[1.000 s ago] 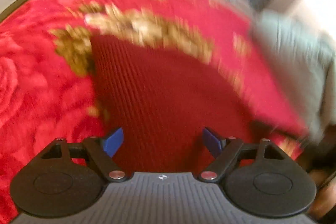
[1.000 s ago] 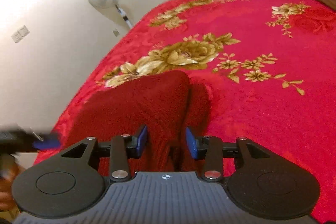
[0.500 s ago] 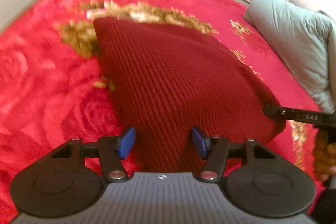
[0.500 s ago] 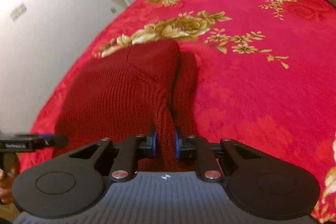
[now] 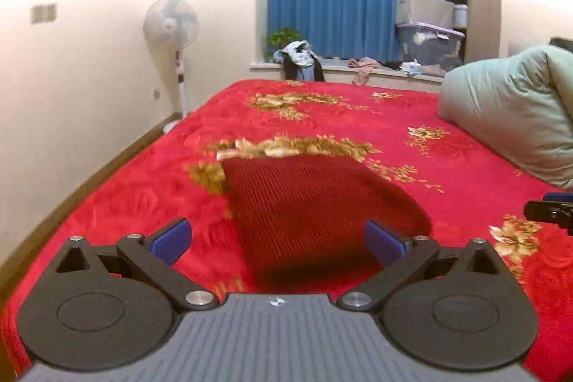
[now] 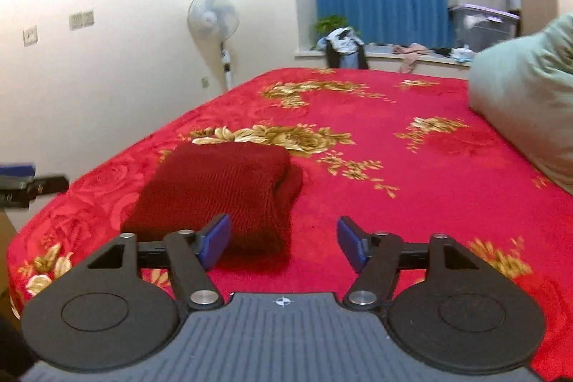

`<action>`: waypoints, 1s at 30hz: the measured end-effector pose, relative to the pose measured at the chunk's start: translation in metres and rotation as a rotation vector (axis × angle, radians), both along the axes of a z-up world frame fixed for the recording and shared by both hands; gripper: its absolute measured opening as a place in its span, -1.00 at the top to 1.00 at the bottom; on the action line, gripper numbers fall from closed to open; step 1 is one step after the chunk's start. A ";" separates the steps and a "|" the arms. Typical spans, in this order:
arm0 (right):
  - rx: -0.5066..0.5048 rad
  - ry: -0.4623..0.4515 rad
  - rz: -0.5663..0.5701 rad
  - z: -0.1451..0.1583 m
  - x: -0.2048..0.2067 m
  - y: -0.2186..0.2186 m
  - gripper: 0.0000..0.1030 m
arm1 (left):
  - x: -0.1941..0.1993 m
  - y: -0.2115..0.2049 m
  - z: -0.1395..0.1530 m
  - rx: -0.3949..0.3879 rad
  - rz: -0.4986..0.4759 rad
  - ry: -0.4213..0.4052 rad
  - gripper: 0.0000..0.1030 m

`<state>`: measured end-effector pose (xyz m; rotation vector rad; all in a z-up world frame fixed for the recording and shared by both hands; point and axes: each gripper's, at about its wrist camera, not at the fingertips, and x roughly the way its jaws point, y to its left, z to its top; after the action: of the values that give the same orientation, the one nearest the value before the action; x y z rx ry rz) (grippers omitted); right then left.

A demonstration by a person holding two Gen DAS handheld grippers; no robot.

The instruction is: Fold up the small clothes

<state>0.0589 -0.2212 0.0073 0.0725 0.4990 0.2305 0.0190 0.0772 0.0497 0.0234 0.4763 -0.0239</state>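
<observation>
Both the left hand-held gripper [image 5: 277, 240] and the right hand-held gripper [image 6: 283, 240] have just opened and backed off with nothing between their jaws, leaving the dark red knitted garment [image 5: 315, 206] folded at lower centre on the red bed [image 5: 447, 167], so this fold looks finished.

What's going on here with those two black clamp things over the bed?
A person is folding small clothes with a handheld gripper in each hand. A dark red knitted garment lies folded in a neat bundle on the red floral blanket. Both the left gripper and the right gripper have just been opening; their blue fingers now stand apart with nothing between them, clear of the garment. The fold looks done. A pale green pillow sits at the bed's right side.
</observation>
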 end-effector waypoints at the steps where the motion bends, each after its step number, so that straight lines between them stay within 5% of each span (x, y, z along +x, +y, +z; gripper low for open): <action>1: 0.005 -0.001 -0.021 -0.001 -0.010 0.000 -0.39 | -0.012 -0.006 -0.005 -0.011 0.013 0.008 -0.99; 7: -0.032 0.044 -0.076 -0.047 -0.032 0.019 -0.56 | -0.048 -0.053 -0.052 0.008 0.111 0.142 -0.99; 10: -0.068 0.048 -0.030 -0.057 -0.030 0.030 -0.63 | -0.045 -0.059 -0.054 0.017 0.118 0.125 -0.99; 13: -0.083 0.019 -0.014 -0.059 -0.027 0.038 -0.91 | -0.041 -0.060 -0.056 0.036 0.142 0.111 -0.99; 30: -0.067 0.038 0.033 -0.070 -0.007 0.051 -0.98 | -0.014 -0.053 -0.065 -0.002 0.166 0.135 -0.99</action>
<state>0.0520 -0.1701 -0.0629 0.0036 0.5454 0.2450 0.0054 0.0240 -0.0149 -0.0202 0.6123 0.1375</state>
